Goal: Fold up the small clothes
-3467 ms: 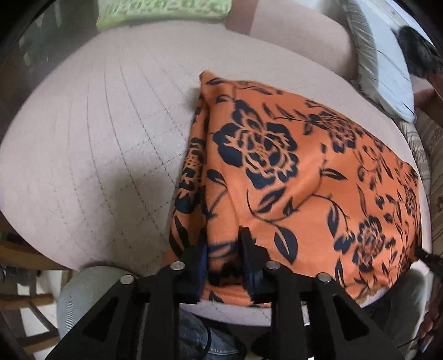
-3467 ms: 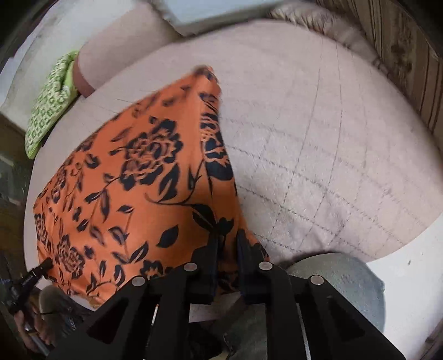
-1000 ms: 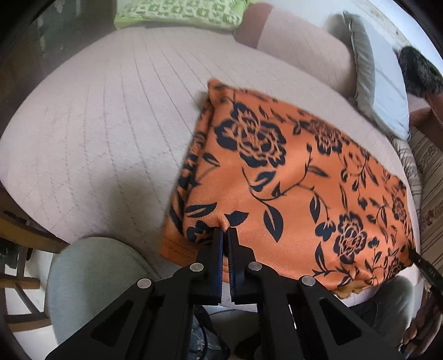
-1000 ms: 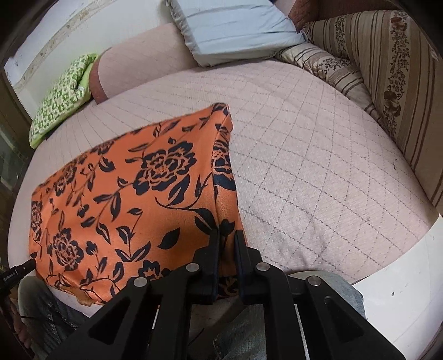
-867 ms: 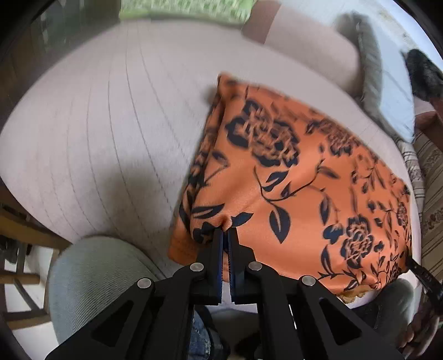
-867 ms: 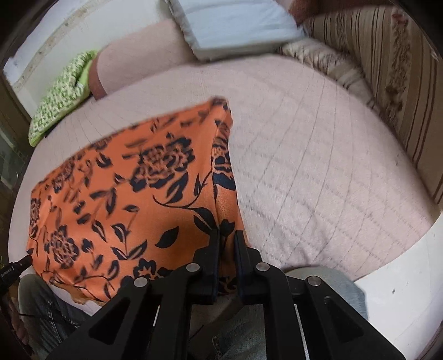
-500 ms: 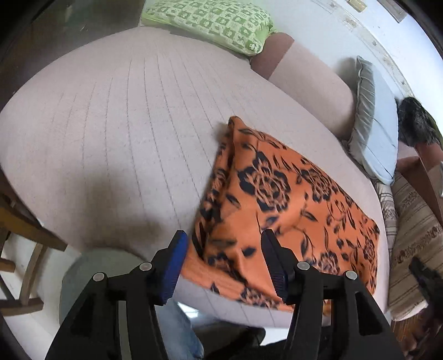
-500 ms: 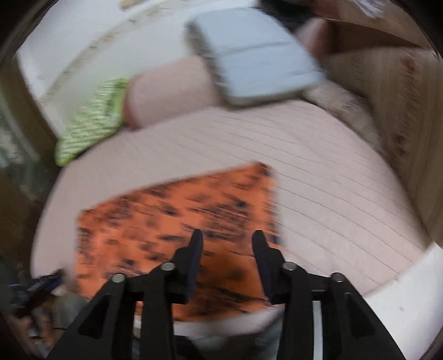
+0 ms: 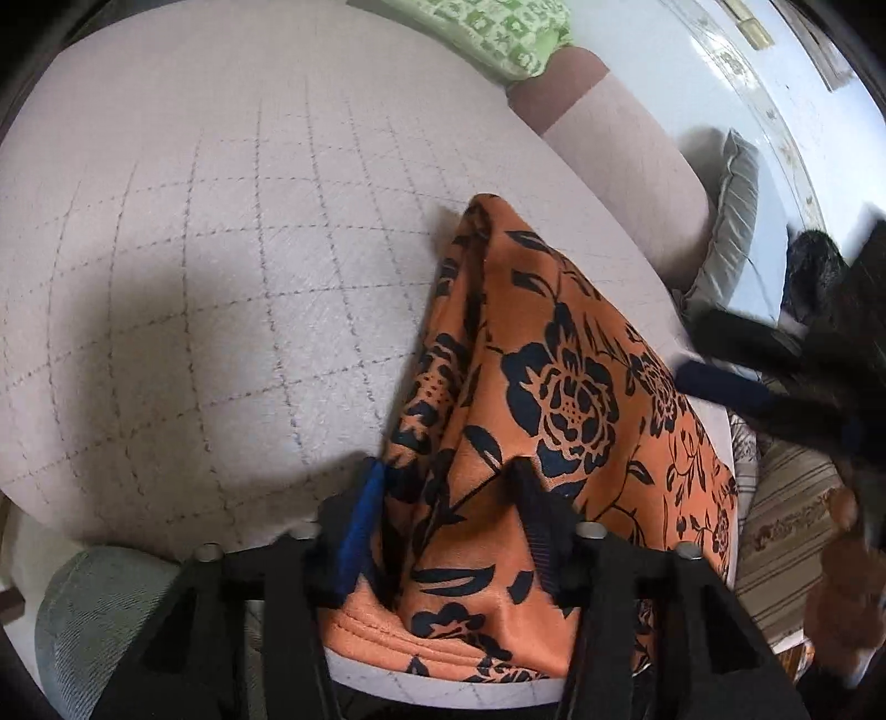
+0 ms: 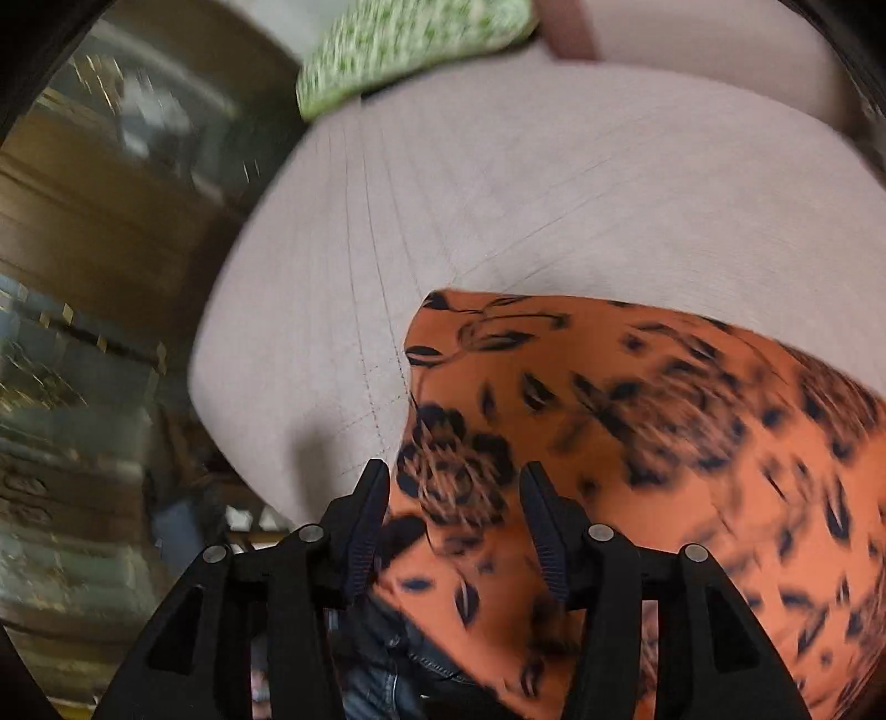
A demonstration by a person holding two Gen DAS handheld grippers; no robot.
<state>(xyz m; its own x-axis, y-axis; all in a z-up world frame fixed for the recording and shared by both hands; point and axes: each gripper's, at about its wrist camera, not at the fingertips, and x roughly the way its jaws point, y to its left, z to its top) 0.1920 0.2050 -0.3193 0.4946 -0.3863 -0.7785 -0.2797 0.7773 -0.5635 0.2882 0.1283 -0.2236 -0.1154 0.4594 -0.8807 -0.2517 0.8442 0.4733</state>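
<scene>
An orange cloth with dark blue flowers [image 9: 559,387] lies folded on the quilted beige surface [image 9: 221,277]. My left gripper [image 9: 448,482] straddles a raised fold at the cloth's near left edge. Its jaws are closing, with a dark gap still beside the blue pad [image 9: 360,526]. In the blurred right wrist view, my right gripper [image 10: 454,487] hangs over the cloth's [image 10: 637,443] near left part, jaws opening, gripping nothing. In the left wrist view the right gripper [image 9: 742,387] is a dark blur over the cloth's right side.
A green patterned pillow [image 9: 498,33] and a grey pillow [image 9: 731,221] lie at the far side, a striped cushion [image 9: 792,509] on the right. A person's knee [image 9: 99,609] is near the front edge. Dark wooden furniture [image 10: 83,221] stands past the surface's left edge.
Both grippers let go of the cloth's near corners and opened. The left one came down astride the left edge fold. The right one swung fast leftward across the cloth.
</scene>
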